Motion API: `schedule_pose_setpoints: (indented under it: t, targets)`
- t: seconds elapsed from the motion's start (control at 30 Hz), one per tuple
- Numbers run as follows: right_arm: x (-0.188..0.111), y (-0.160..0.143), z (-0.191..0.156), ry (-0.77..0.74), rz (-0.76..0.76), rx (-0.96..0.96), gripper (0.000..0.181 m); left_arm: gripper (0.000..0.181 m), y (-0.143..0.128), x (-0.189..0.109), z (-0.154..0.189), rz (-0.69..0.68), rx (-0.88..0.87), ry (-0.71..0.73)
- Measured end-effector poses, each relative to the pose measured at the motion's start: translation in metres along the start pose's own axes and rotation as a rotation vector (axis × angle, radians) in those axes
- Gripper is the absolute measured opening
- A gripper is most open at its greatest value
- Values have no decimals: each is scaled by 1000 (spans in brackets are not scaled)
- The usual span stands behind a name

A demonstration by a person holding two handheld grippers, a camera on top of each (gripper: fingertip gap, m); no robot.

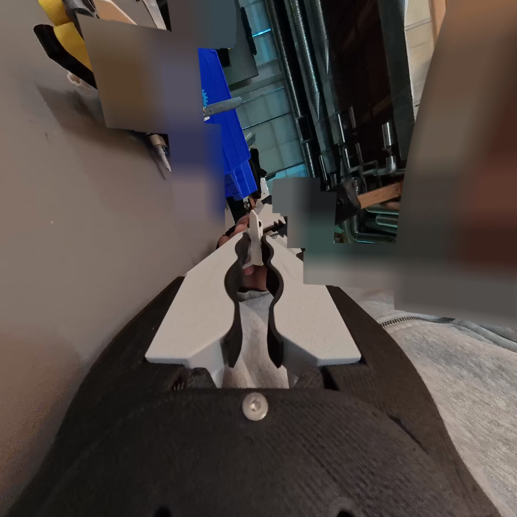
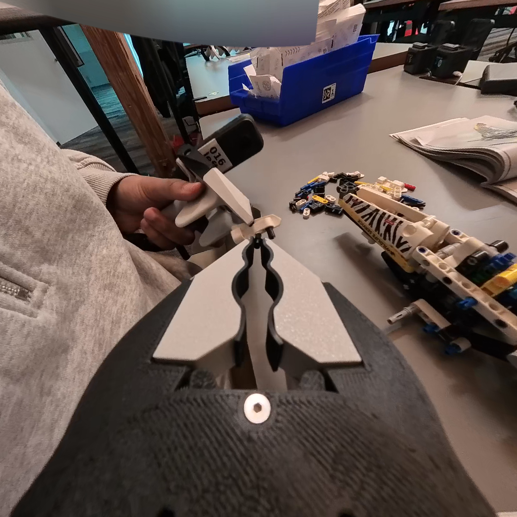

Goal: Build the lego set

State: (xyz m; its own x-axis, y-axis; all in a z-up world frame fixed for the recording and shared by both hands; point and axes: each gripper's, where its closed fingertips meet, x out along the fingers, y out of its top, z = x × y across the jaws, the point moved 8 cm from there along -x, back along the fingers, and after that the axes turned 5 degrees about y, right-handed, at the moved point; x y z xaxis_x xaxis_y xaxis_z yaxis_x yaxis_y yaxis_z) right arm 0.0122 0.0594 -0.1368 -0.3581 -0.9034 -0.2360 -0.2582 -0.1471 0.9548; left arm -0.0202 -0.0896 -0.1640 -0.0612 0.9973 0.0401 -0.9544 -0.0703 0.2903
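While both grippers meet above the table edge:
Left gripper (image 2: 253, 222): clamps white lego beam (image 2: 256, 226).
Right gripper (image 2: 258, 242): pinches small black pin (image 2: 257, 242) under the beam.
Zebra-striped lego model (image 2: 414, 246): on grey table (image 2: 349, 134), near loose lego pieces (image 2: 316, 198).

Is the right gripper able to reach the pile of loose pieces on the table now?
Probably not at once. The right gripper is shut on a small black pin at the white piece held by the left gripper. The table toward the loose pieces looks free.
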Motion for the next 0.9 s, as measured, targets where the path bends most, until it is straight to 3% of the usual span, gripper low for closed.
schedule_pose_setpoints:
  t: [0.03, 0.2, 0.3, 0.6, 0.9]
  targets:
    - [0, 0, 0, 0, 2, 0, 2, 10, 0, 0, 0, -6, 5, 7]
    - [0, 0, -2, 10, 6, 3, 2, 16, -2, 4, 2, -47, 41, 38]
    - [1, 0, -2, 10, 3, 0, 2, 5, -1, 5, 4, -59, 81, 54]
    - [-4, 0, -1, 9, 27, 14, 2, 5, 0, 6, 4, -57, 50, 24]
    - [-12, 5, -5, 147, 12, -29, 1, 6, -7, 10, 10, -148, 111, -68]
